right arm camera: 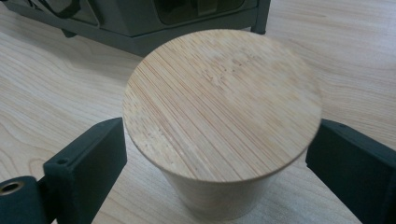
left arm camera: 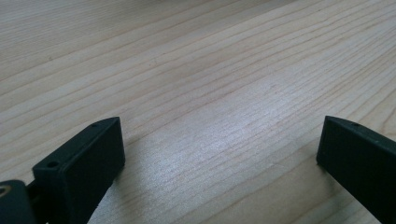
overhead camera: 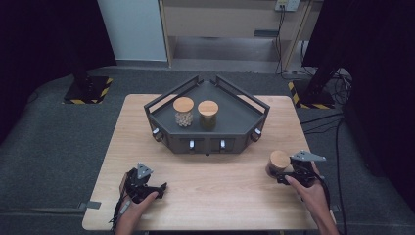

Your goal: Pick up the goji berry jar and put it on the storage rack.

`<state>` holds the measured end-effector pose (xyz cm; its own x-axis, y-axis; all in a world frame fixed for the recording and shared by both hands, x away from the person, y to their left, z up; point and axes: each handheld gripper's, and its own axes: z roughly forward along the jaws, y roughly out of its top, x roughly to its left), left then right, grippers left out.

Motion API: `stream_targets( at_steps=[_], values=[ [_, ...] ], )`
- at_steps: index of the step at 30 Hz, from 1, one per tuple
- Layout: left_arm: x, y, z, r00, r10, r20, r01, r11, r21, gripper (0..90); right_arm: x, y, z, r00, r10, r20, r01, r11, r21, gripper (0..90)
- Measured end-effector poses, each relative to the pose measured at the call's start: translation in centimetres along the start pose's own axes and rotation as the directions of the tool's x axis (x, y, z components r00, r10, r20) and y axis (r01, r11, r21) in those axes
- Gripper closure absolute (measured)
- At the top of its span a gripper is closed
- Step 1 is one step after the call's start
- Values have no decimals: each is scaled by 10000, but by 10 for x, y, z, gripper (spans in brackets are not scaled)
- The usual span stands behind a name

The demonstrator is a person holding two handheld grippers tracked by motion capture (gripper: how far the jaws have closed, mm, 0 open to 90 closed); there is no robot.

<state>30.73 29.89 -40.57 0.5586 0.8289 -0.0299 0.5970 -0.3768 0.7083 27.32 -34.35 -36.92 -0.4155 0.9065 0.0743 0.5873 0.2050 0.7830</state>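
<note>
A jar with a round bamboo lid [overhead camera: 278, 161] stands on the wooden table [overhead camera: 215, 196] at the right front. My right gripper [overhead camera: 283, 172] is around it from the right. In the right gripper view the lid [right arm camera: 222, 102] spans the space between the two black jaws, and a strip of table shows between the jar's narrower body [right arm camera: 219, 198] and each jaw, so my right gripper [right arm camera: 219, 140] is open. My left gripper [overhead camera: 159, 188] rests low at the left front. Its jaws stand wide open over bare wood, with nothing in my left gripper [left arm camera: 219, 135].
A dark grey angular tray rack [overhead camera: 235, 115] stands at the back middle of the table. Two more bamboo-lidded jars stand on it, one with pale round pieces [overhead camera: 183, 112] and one with dark contents [overhead camera: 208, 115]. Bare wood lies between the two grippers.
</note>
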Motion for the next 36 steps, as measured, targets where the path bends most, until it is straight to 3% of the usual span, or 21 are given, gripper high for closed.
stream_targets(
  at_steps=[5, 13, 18, 21, 36],
  values=[
    [0, 0, 0, 10000, 3, 1, -3, 10000, 4, 0, 1, 1, 6, 10000, 14, 56, -15, 9999, 144, 97],
    [0, 0, 0, 10000, 1, -1, -1, 10000, 0, 0, 5, 2, 11, 9998, -113, 179, 111, 9999, 116, 235],
    [0, 0, 0, 10000, 1, 1, -1, 10000, 4, 0, 15, 3, 9, 9968, -565, 572, 562, 9984, 68, 265],
    [0, 0, 0, 10000, 0, 2, 0, 10000, 4, 0, 15, 3, 4, 9978, -420, 514, 426, 9990, -99, 265],
    [0, 0, 0, 10000, 1, 1, -1, 10000, 3, 0, 27, 30, -26, 9933, -1077, 428, 1084, 9940, -155, 265]
  ],
)
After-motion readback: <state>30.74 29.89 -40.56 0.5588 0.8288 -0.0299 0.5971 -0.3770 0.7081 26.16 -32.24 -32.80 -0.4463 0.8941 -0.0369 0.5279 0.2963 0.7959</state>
